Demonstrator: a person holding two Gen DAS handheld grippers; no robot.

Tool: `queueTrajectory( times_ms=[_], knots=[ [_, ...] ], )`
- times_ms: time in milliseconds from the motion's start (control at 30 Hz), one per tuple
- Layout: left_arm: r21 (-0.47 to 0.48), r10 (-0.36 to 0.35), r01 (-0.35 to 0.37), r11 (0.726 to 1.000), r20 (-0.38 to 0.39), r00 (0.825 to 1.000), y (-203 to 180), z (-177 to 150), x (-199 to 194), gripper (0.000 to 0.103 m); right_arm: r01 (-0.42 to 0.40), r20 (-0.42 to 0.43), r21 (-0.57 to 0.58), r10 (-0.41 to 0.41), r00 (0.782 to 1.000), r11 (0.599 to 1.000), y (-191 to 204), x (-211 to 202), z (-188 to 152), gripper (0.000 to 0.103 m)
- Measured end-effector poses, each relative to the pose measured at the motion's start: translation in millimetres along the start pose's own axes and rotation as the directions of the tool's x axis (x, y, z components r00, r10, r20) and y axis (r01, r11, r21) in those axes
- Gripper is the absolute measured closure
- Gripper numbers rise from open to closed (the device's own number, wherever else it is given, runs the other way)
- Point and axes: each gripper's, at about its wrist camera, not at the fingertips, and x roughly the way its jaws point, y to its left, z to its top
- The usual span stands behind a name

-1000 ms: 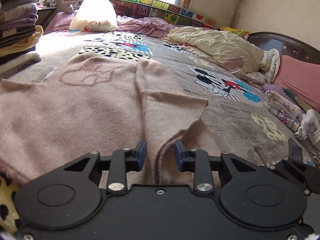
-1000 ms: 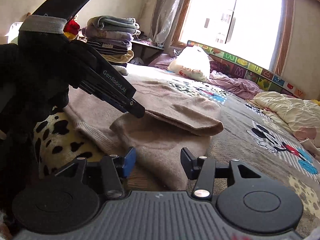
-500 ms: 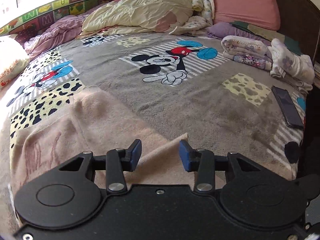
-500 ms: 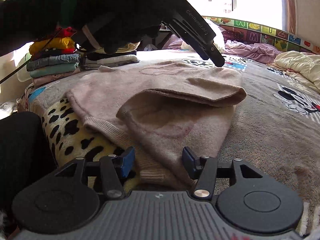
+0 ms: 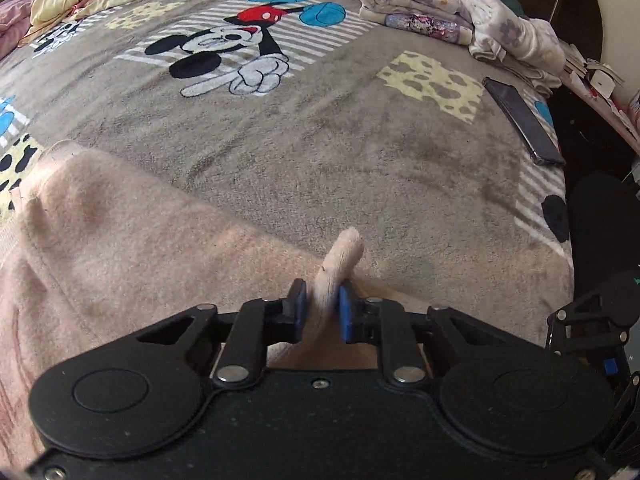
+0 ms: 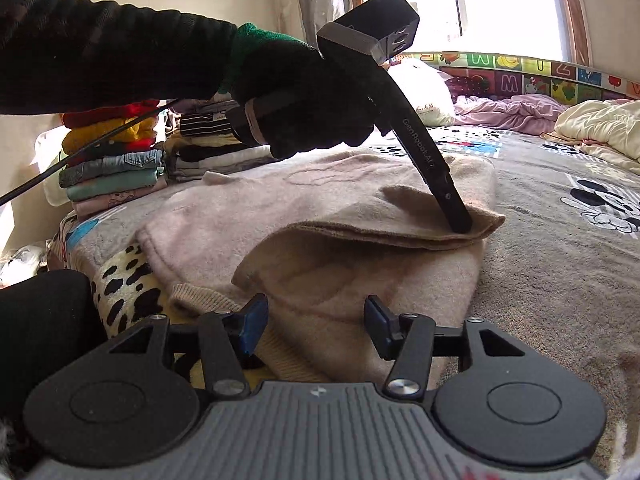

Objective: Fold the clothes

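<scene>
Pink fleecy sweater (image 6: 320,216) lies partly folded on grey cartoon-print bedspread (image 5: 360,140). Left gripper (image 5: 322,312) pinches a sweater fold between its blue pads. Right gripper (image 6: 312,322) hovers spread over the hem.

Around you, off-task: grey cartoon-mouse blanket (image 5: 320,152) covering the bed; dark phone (image 5: 522,120) lying on it near the edge; rolled towels (image 5: 416,4) beyond — cream quilt (image 6: 600,124) and purple sheet (image 6: 516,110) bunched by the alphabet mat (image 6: 520,76); two folded stacks (image 6: 116,160) at the wall; white bag (image 6: 420,88).
</scene>
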Motion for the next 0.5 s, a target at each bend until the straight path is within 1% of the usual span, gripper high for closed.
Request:
queueTrajectory(
  times_ms=[33, 100, 200, 233, 300, 400, 433, 500],
  knots=[
    [-0.048, 0.013, -0.011, 0.999, 0.053, 0.998, 8.2, -2.0, -6.3, 0.096, -0.007, 0.001, 0.001, 0.007, 1.0, 1.0, 0.1, 1.7, -0.2, 0.049],
    [-0.167, 0.04, -0.015, 0.986, 0.148, 0.988, 27.9, -10.8, -15.0, 0.096, -0.02, -0.021, -0.002, 0.02, 1.0, 1.0, 1.1, 6.7, -1.7, 0.049],
    [-0.332, 0.098, -0.002, 0.943, 0.271, 0.958, 56.2, -23.9, -26.8, 0.096, -0.031, -0.05, -0.01, 0.03, 0.998, 0.999, 3.1, 11.7, -3.8, 0.046],
    [-0.35, 0.107, -0.004, 0.937, 0.276, 0.955, 59.8, -27.2, -25.6, 0.096, -0.037, -0.05, -0.003, 0.037, 0.998, 0.999, 2.5, 11.4, -3.6, 0.044],
    [-0.366, 0.119, -0.007, 0.93, 0.283, 0.952, 62.8, -30.9, -21.5, 0.096, -0.046, -0.052, 0.005, 0.046, 0.998, 0.999, 2.0, 10.8, -3.5, 0.044],
    [-0.377, 0.114, 0.009, 0.926, 0.304, 0.946, 63.4, -30.3, -17.2, 0.096, -0.05, -0.057, 0.002, 0.05, 0.997, 0.999, 2.6, 9.9, -4.1, 0.044],
    [-0.381, 0.112, 0.015, 0.924, 0.307, 0.945, 63.6, -29.3, -14.5, 0.096, -0.053, -0.059, 0.001, 0.053, 0.997, 0.999, 2.5, 9.6, -4.4, 0.044],
    [-0.38, 0.117, 0.004, 0.925, 0.294, 0.948, 62.4, -27.2, -6.9, 0.096, -0.054, -0.059, 0.004, 0.054, 0.997, 0.999, 2.3, 8.8, -4.7, 0.044]
  ],
)
